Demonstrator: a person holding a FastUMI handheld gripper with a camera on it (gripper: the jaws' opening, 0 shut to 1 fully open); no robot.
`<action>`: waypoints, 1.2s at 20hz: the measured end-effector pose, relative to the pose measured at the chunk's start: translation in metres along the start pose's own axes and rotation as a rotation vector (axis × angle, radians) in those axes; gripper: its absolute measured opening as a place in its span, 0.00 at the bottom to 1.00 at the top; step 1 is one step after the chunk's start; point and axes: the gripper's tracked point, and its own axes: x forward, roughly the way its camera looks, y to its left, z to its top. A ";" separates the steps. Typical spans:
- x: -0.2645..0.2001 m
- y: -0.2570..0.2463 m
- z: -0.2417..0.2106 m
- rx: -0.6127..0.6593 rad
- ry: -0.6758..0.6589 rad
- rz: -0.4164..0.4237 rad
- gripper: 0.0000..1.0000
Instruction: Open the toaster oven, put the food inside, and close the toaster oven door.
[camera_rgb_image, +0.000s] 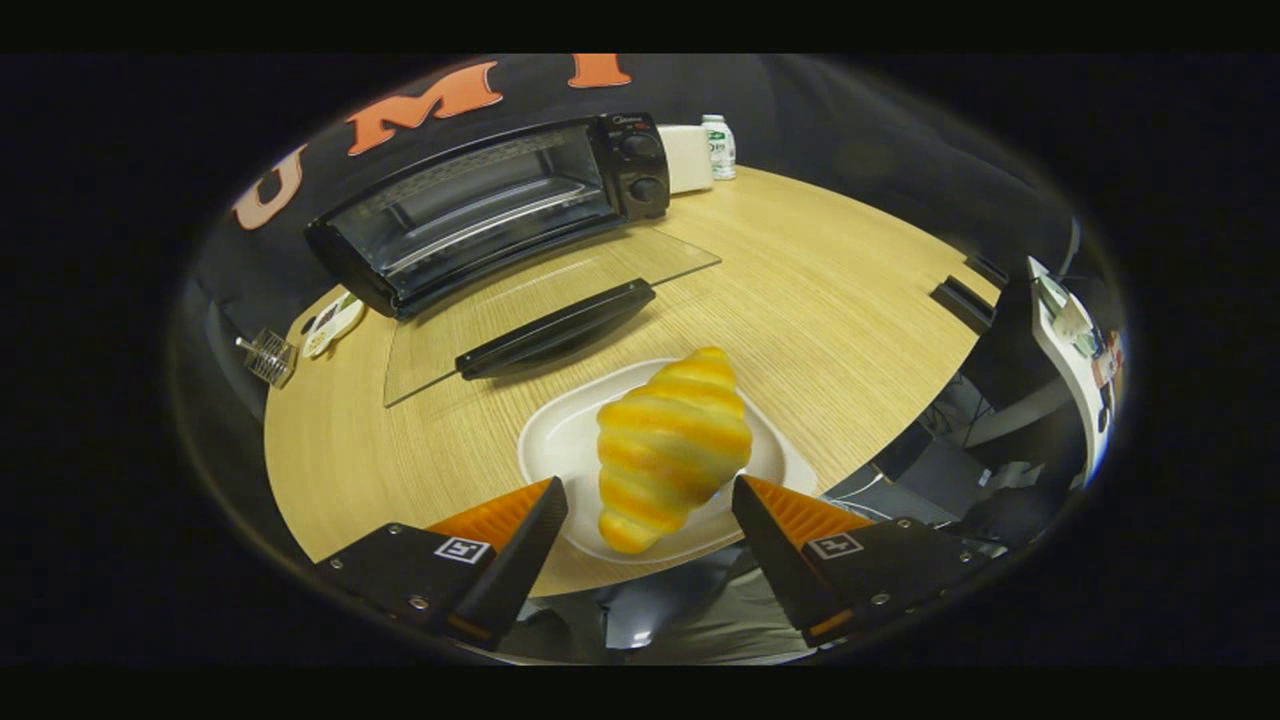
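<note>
A golden croissant (672, 446) lies on a white plate (560, 430) near the front edge of the wooden table (850, 300). My gripper (650, 490) stands open, one finger on each side of the croissant's near end, with a gap between each finger and the pastry. Beyond the plate stands the black toaster oven (490, 205). Its glass door (530, 300) is folded down flat on the table, black handle (555, 328) toward me. The oven's rack shows inside the open cavity.
A white box (686, 157) and a small bottle (719, 146) stand to the right of the oven. A small dish (332, 325) and a wire holder (266, 356) sit at the table's left rim. Past the right rim stands a white desk (1065, 340).
</note>
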 end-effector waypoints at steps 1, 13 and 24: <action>0.001 -0.001 -0.002 -0.006 0.005 -0.013 0.99; -0.003 0.007 0.003 -0.002 0.010 0.038 0.58; -0.050 0.035 0.071 0.040 -0.148 0.234 0.56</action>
